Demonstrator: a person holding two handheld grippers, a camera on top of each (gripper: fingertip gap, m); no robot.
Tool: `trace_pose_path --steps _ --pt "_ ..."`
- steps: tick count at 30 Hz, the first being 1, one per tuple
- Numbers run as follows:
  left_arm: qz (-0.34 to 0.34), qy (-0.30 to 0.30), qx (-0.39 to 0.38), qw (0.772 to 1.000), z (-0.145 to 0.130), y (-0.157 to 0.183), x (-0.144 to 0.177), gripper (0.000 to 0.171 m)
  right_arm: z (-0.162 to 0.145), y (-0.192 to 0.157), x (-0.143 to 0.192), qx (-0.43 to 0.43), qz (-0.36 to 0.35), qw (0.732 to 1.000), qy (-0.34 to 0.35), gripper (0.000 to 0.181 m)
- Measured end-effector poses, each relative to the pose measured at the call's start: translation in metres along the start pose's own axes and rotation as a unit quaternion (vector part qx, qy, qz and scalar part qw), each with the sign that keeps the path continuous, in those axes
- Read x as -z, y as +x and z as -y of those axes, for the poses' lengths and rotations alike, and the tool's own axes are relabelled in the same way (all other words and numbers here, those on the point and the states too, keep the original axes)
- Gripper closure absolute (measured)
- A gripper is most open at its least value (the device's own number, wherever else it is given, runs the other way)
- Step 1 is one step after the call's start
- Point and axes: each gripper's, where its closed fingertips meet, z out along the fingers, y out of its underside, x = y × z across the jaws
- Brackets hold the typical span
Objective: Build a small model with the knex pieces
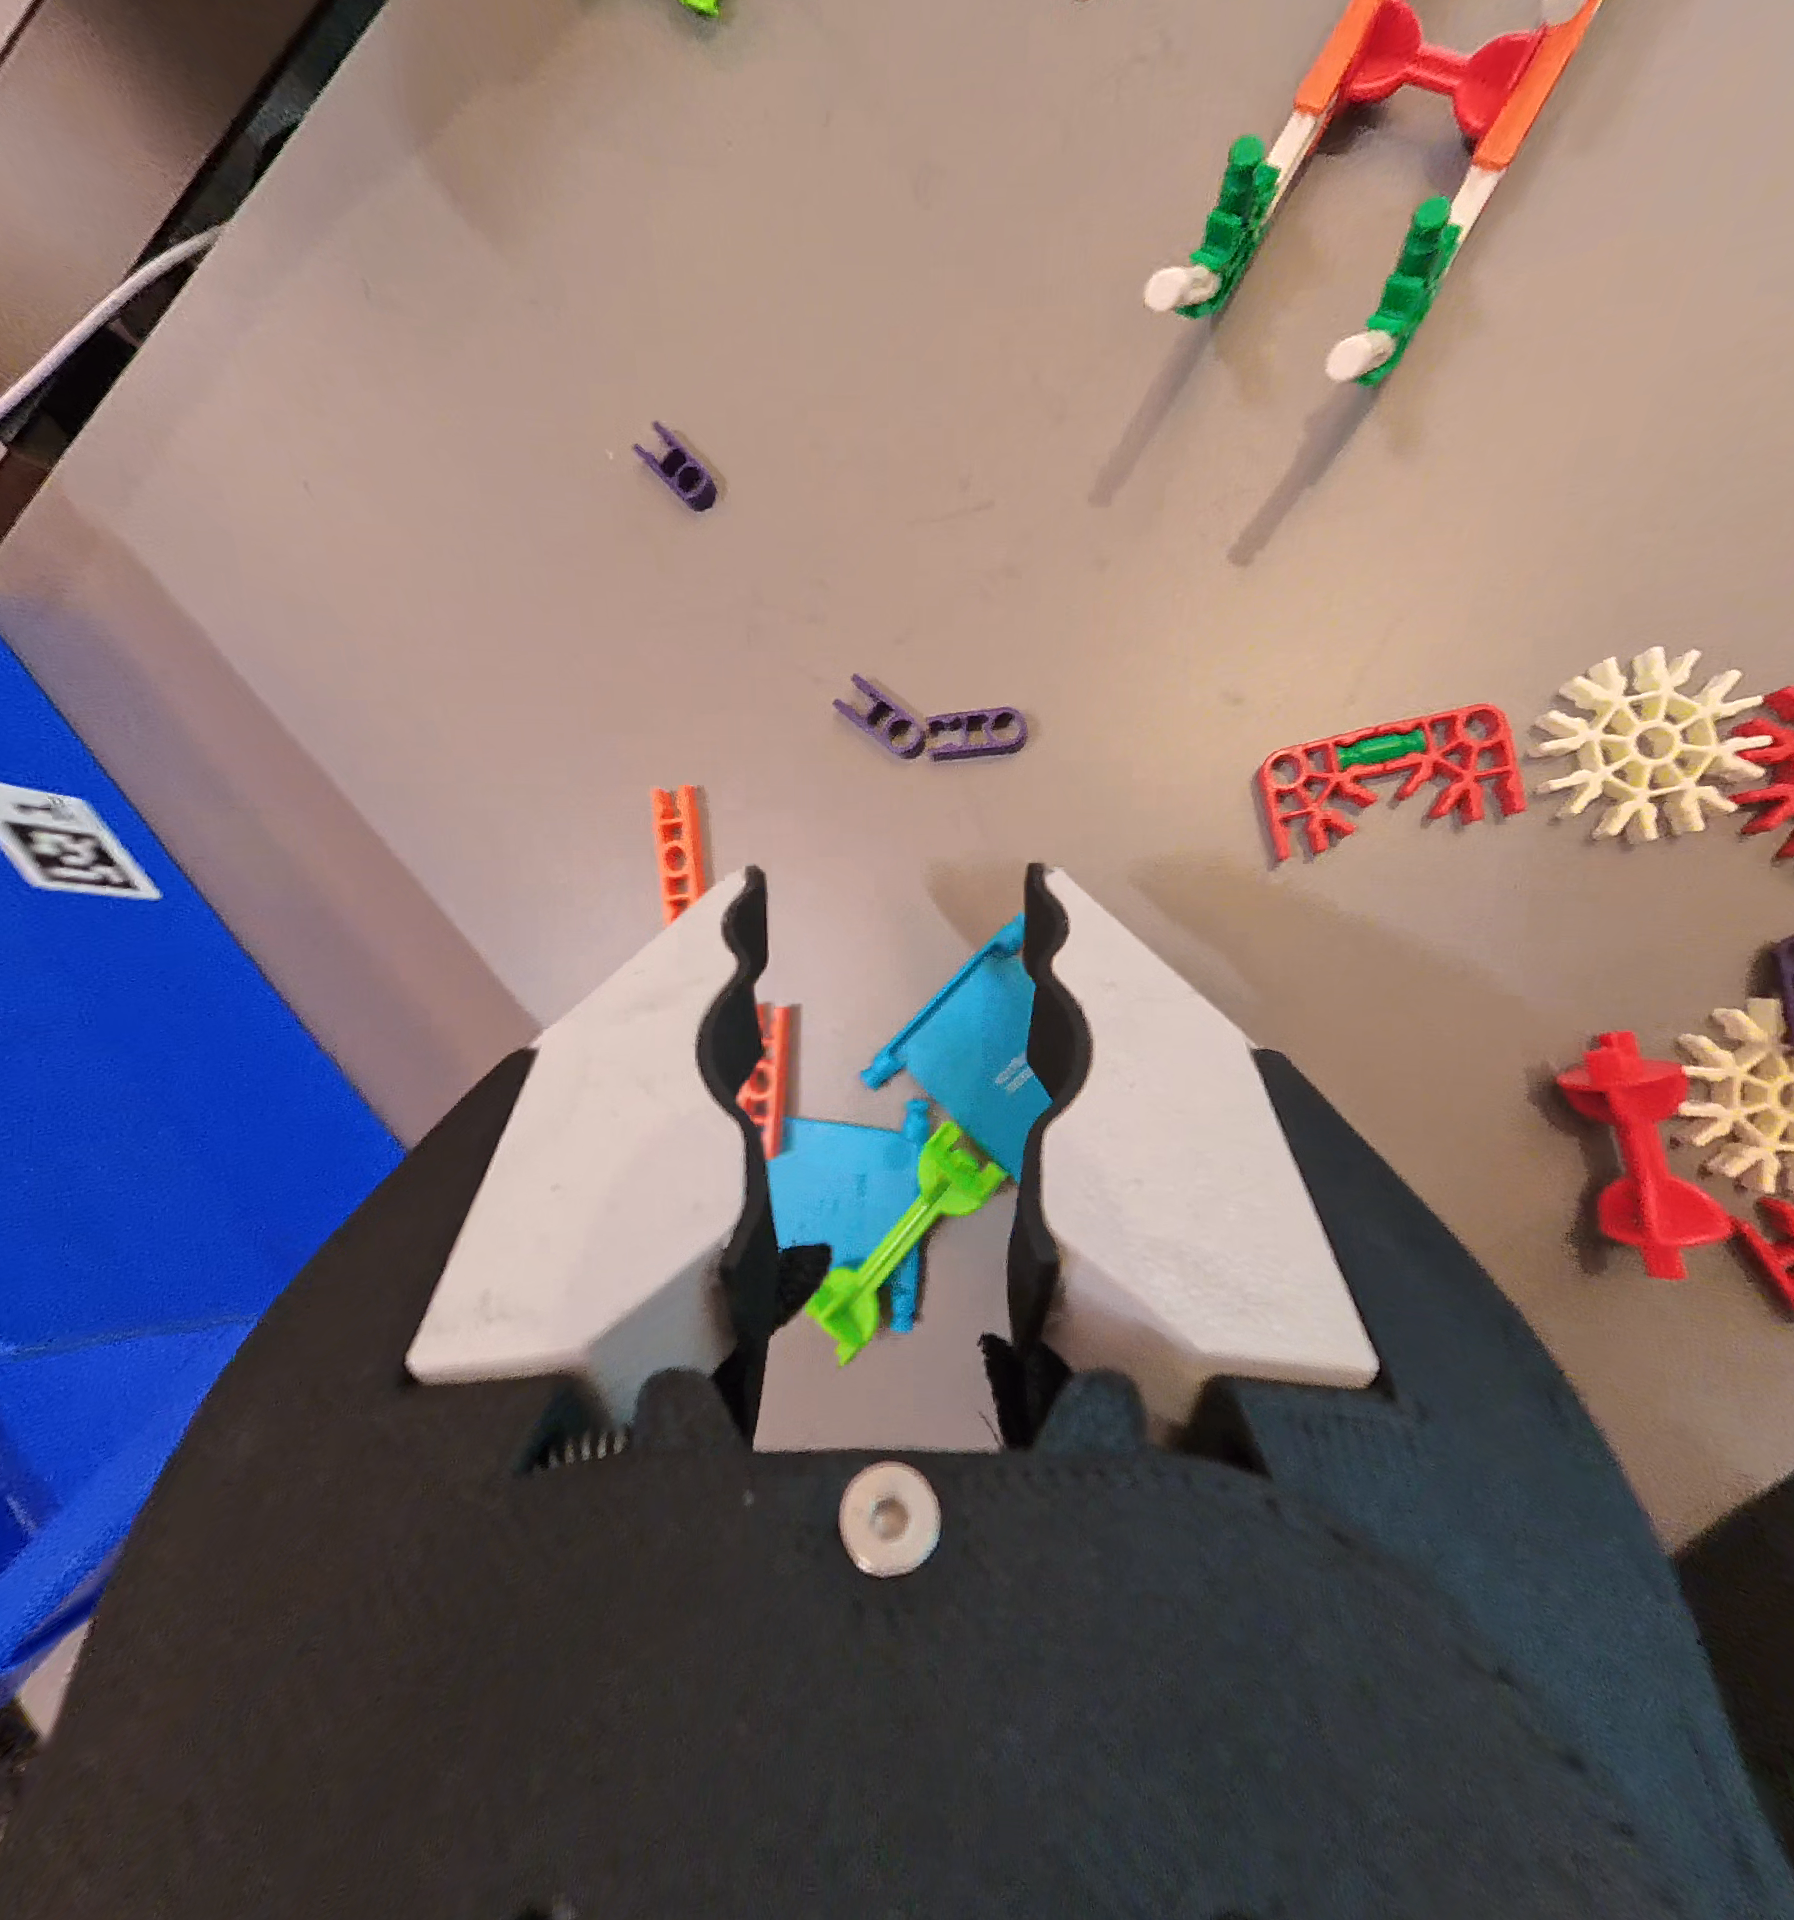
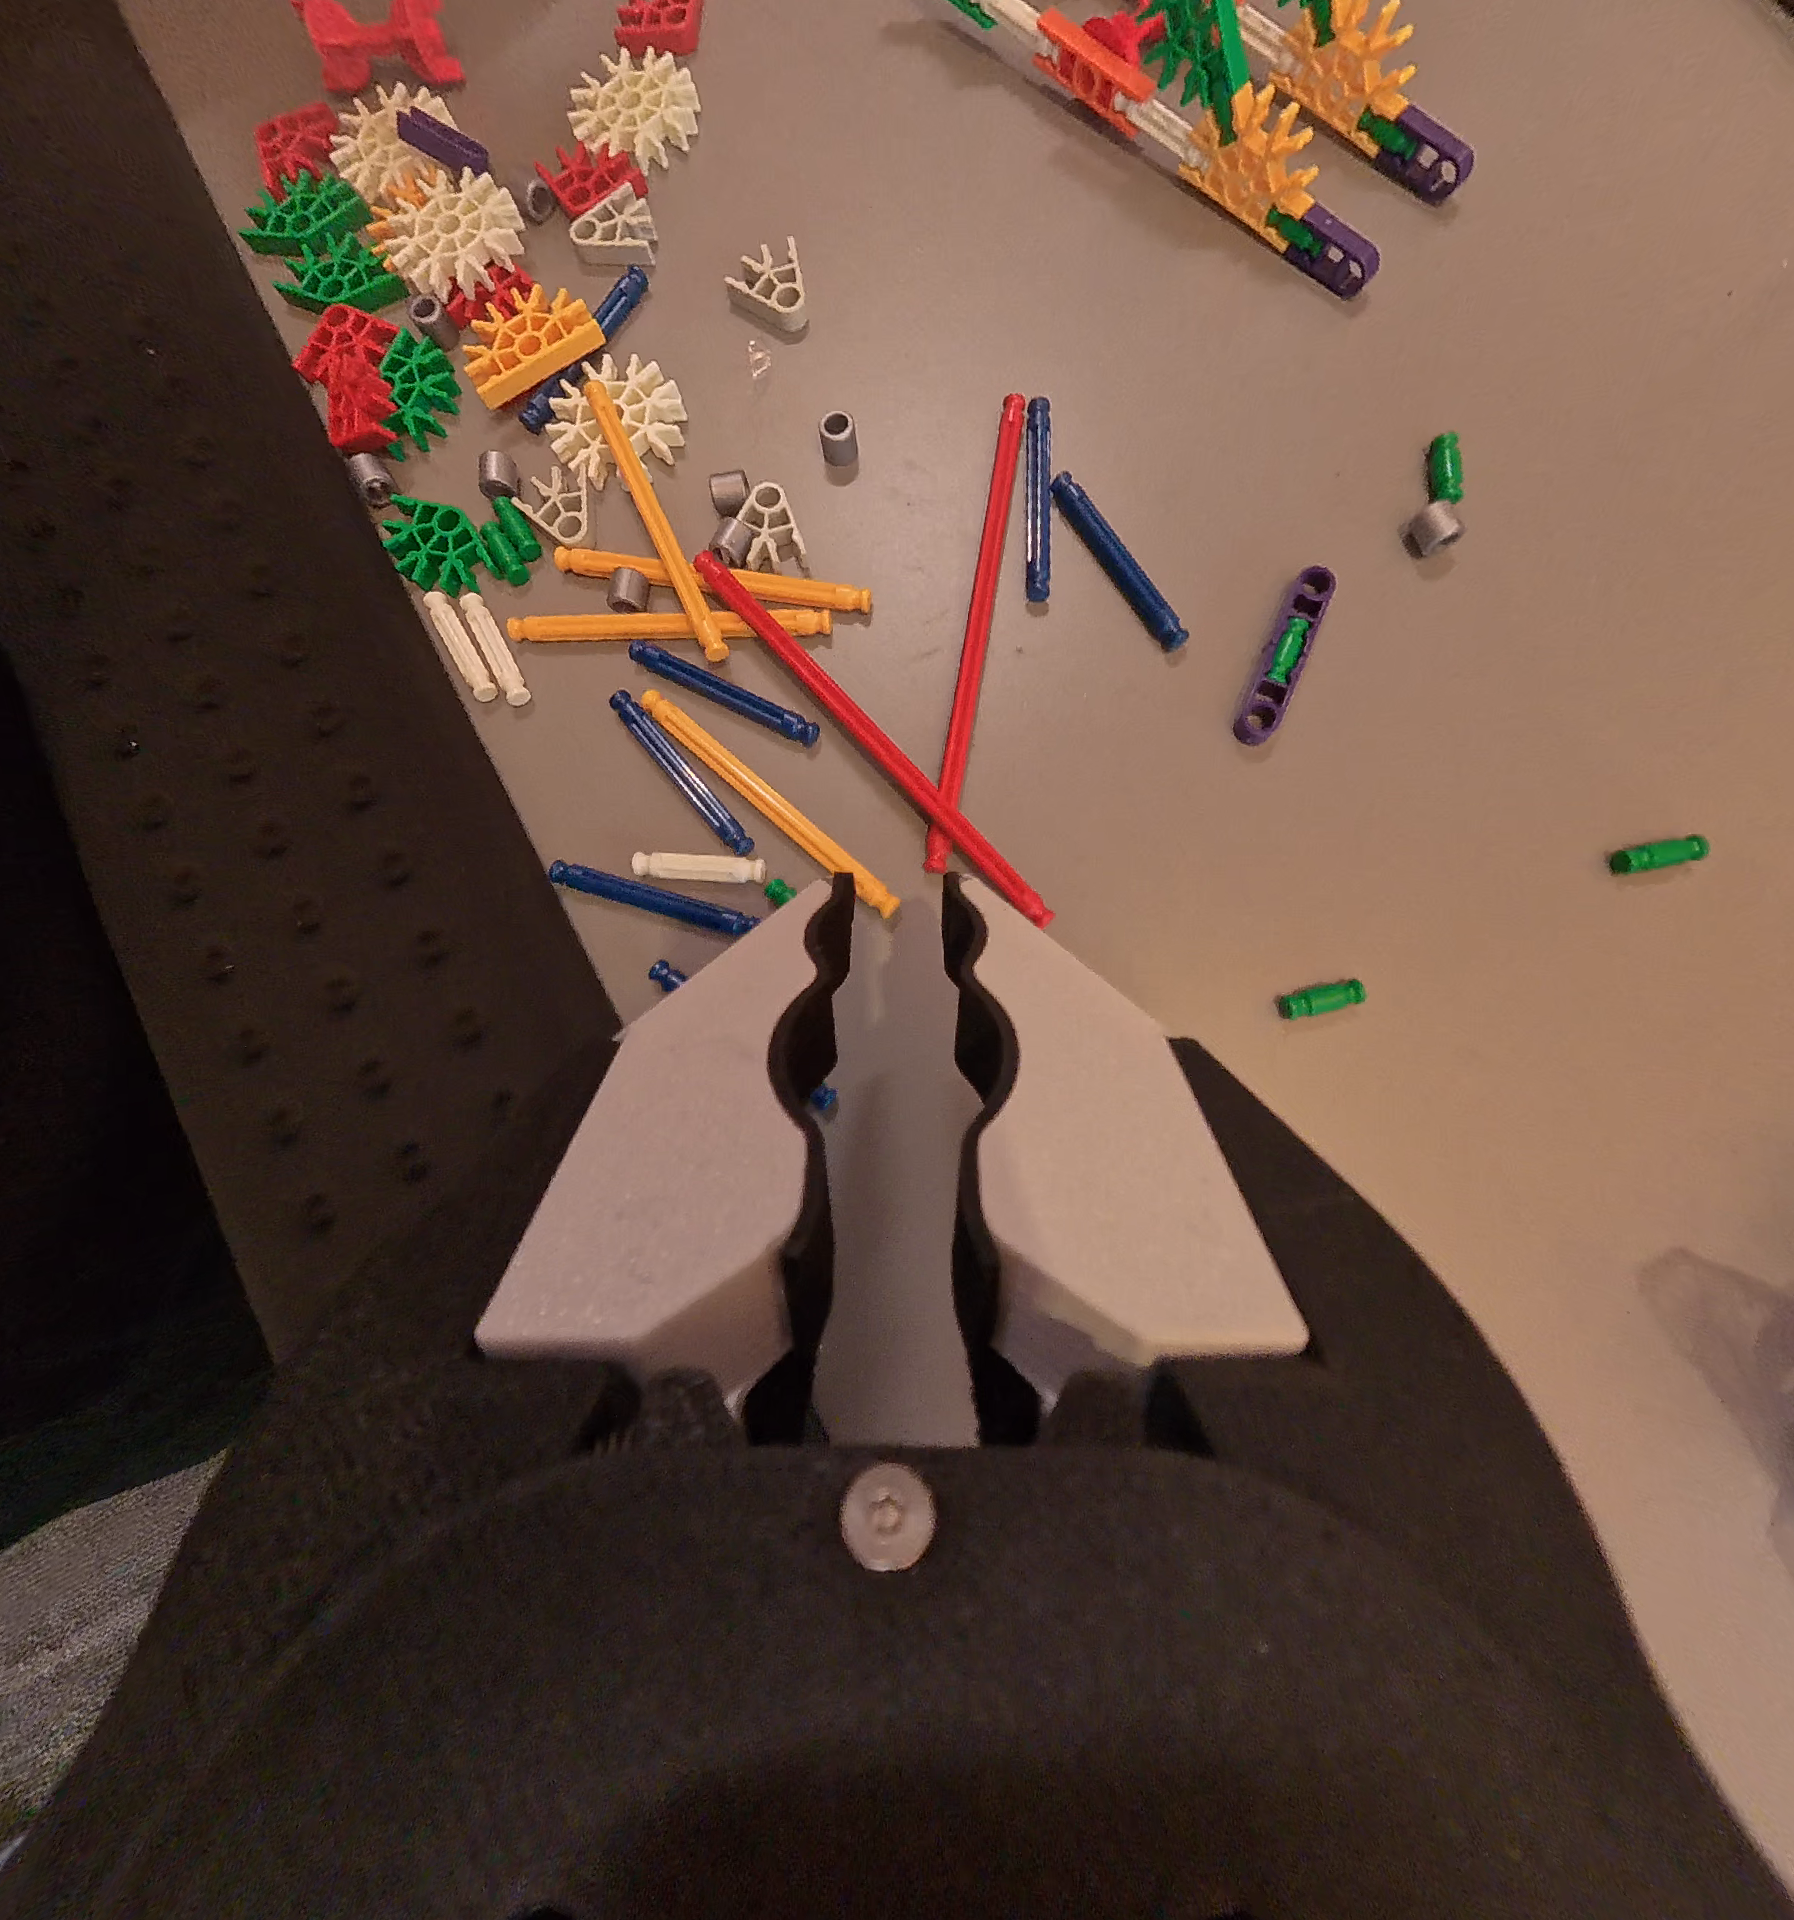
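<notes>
Left gripper (image 1: 893, 894) gapes empty above blue panels (image 1: 976, 1039); right gripper (image 2: 898, 899), narrowly parted, empty, near red rods (image 2: 872, 748)

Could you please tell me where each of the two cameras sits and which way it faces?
Left wrist view: on the left gripper, looking down its grey fingers at two blue plastic panels and a lime-green plastic connector on the grey table; a blue plastic bin stands at the left.
Right wrist view: on the right gripper, looking down at two crossed long red plastic rods on the table.
Shared: the same tabletop with scattered construction pieces; no single piece can be matched for certain.
</notes>
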Motion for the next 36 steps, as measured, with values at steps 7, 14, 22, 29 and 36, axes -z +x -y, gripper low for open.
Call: trace_pose_path --steps 7,14,22,29,36 --pt "-0.04 -0.042 0.005 0.998 -0.04 -0.016 0.024 0.132 -0.005 0.001 0.009 -0.044 -0.032 0.998 0.007 0.165" --pt "-0.093 -0.077 -0.02 0.992 -0.07 -0.011 0.032 0.142 0.007 -0.005 -0.002 -0.052 -0.043 0.998 -0.002 0.164" --pt "-0.135 -0.048 -0.052 0.988 -0.057 0.006 0.028 0.142 0.026 0.01 -0.021 -0.066 -0.086 0.994 -0.013 0.165" --pt "-0.141 -0.027 -0.057 0.988 -0.051 0.009 0.025 0.141 0.022 0.032 -0.017 -0.103 -0.117 0.988 -0.013 0.162" --pt "-0.131 0.001 -0.056 0.99 -0.037 0.018 0.022 0.139 0.022 0.063 -0.007 -0.142 -0.156 0.977 0.017 0.159"
